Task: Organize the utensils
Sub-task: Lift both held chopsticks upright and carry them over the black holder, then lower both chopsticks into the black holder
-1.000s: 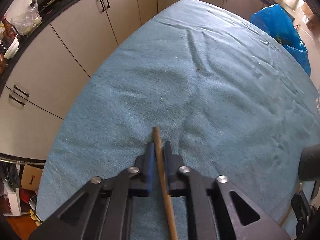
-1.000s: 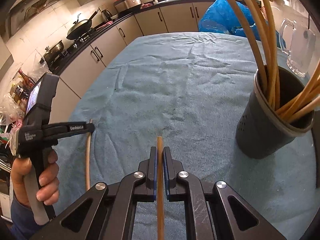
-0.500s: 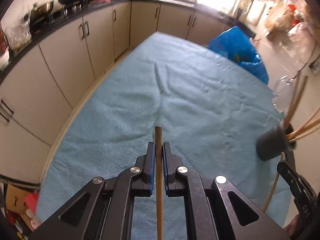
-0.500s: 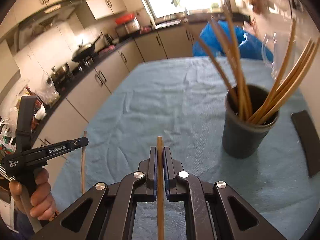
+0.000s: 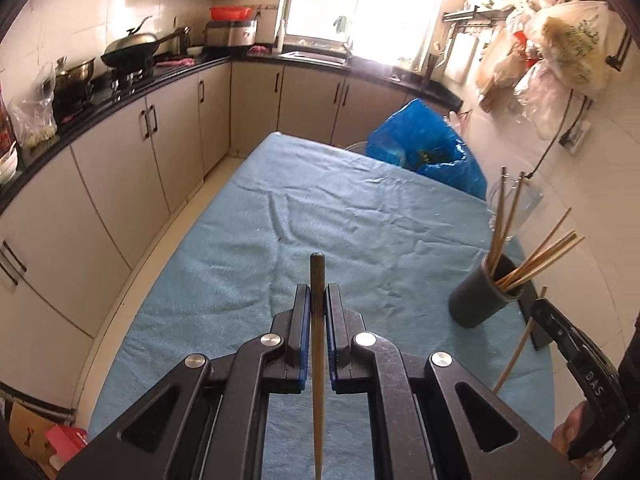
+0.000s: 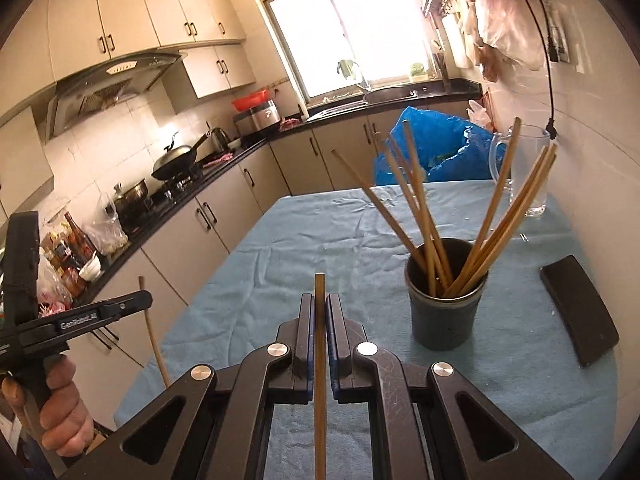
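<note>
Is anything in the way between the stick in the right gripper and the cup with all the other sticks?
Nothing visible blocks it. The right gripper holds its chopstick, and only bare blue cloth lies before the cup. The chopsticks in the cup fan out, crowding its mouth somewhat.

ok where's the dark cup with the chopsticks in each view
Left wrist view: the dark cup stands at the right edge, on the blue cloth.
Right wrist view: it stands right of centre, beyond the right hand-held gripper.
Shared landmark: the blue plastic bag at the table's far end.
</note>
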